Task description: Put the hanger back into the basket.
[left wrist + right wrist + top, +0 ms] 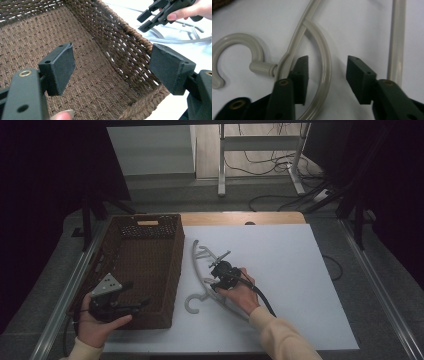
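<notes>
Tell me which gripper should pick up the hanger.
Right. The right gripper hangs open directly over the hanger, with a curved bar between its jaws. The left gripper is open too, but it straddles the near right wall of the woven basket, away from the hanger.

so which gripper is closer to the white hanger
Right. The right gripper is directly over the hanger, jaws open astride its inner curved bar. The left gripper is open over the wicker basket, with the basket's wall between it and the hanger.
</notes>
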`<state>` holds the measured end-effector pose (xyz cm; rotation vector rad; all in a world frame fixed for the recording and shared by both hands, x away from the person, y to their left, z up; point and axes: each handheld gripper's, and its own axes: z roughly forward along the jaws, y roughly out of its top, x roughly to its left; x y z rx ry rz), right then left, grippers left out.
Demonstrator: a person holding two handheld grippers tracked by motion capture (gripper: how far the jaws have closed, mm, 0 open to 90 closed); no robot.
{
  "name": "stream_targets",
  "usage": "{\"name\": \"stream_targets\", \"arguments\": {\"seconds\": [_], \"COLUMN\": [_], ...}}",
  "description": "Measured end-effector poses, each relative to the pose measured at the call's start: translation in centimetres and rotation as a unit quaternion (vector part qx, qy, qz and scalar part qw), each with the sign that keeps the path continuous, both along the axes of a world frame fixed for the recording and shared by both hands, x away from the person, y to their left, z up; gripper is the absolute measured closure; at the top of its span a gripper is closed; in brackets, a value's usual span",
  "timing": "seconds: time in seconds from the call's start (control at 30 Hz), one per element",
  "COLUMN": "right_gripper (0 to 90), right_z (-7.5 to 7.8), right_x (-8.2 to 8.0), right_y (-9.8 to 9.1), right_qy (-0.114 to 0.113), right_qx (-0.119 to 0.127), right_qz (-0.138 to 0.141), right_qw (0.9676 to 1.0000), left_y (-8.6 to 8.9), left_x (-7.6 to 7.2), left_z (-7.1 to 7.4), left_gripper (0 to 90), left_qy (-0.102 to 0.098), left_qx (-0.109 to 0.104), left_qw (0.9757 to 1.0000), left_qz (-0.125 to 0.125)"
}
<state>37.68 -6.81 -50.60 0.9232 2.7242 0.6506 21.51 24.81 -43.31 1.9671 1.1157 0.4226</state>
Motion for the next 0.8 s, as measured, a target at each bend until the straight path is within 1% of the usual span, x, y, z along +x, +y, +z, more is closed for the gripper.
{"name": "stream_targets", "arguments": {"seconds": [0.03,0.07,0.1,0.13,0.17,0.2,0.27,0.3,0.33,0.37,0.43,0.5,0.53,0.67,0.73,0.8], "right_gripper": [56.3,61.1,61.1,66.5,69.7,69.7,76.7,78.3,78.3,79.1,79.3,79.9,79.9,80.2,80.3,80.3], "right_z": [0.0,-0.2,-0.2,-0.3,-0.3,-0.3,-0.2,-0.2,-0.2,-0.2,-0.2,-0.1,-0.1,0.8,1.3,1.9], "right_x": [0.0,-0.1,-0.1,-0.1,-0.1,-0.1,-0.1,-0.1,-0.1,0.0,0.0,0.0,0.1,0.4,0.5,0.7], "right_y": [0.0,0.2,0.2,0.3,0.4,0.4,0.5,0.6,0.6,0.5,0.5,0.5,0.4,-0.4,-0.8,-1.3], "right_qy": [0.000,0.000,0.000,0.003,0.006,0.006,0.004,0.005,0.005,0.011,0.010,-0.003,-0.005,-0.005,-0.006,-0.003], "right_qx": [0.000,-0.007,-0.007,-0.010,-0.008,-0.008,-0.010,-0.011,-0.011,-0.009,-0.009,-0.012,-0.011,0.015,0.028,0.044], "right_qz": [0.000,0.001,0.001,0.000,0.000,0.000,-0.001,-0.008,-0.008,-0.016,-0.018,-0.024,-0.025,-0.039,-0.047,-0.055], "right_qw": [1.0000,1.0000,1.0000,0.9999,0.9999,0.9999,0.9999,0.9999,0.9999,0.9998,0.9998,0.9996,0.9996,0.9991,0.9985,0.9975], "left_y": [0.0,0.0,0.0,0.1,0.1,0.1,0.1,0.1,0.1,0.1,0.1,0.1,0.2,0.3,0.3,0.2], "left_x": [0.0,0.0,0.0,0.0,0.0,0.0,0.0,0.0,0.0,0.0,0.0,0.0,0.0,0.0,0.0,0.0], "left_z": [0.0,0.0,0.0,0.0,0.0,0.0,0.0,0.0,0.0,0.0,0.0,0.0,0.0,0.0,0.1,0.1], "left_gripper": [20.8,20.8,20.8,20.8,20.8,20.8,20.8,20.8,20.8,20.8,20.8,20.7,20.7,20.6,20.7,20.6], "left_qy": [0.000,0.000,0.000,0.001,0.001,0.001,0.000,0.000,0.000,0.000,0.001,0.000,0.000,-0.001,-0.001,-0.002], "left_qx": [0.000,0.000,0.000,-0.001,-0.001,-0.001,-0.001,-0.001,-0.001,-0.001,-0.001,-0.001,-0.001,-0.003,-0.002,-0.002], "left_qw": [1.0000,1.0000,1.0000,1.0000,1.0000,1.0000,1.0000,1.0000,1.0000,1.0000,1.0000,1.0000,1.0000,1.0000,1.0000,1.0000], "left_qz": [0.000,0.000,0.000,0.000,0.000,0.000,0.000,-0.001,-0.001,-0.001,-0.001,-0.002,-0.003,-0.002,-0.002,-0.002]}}
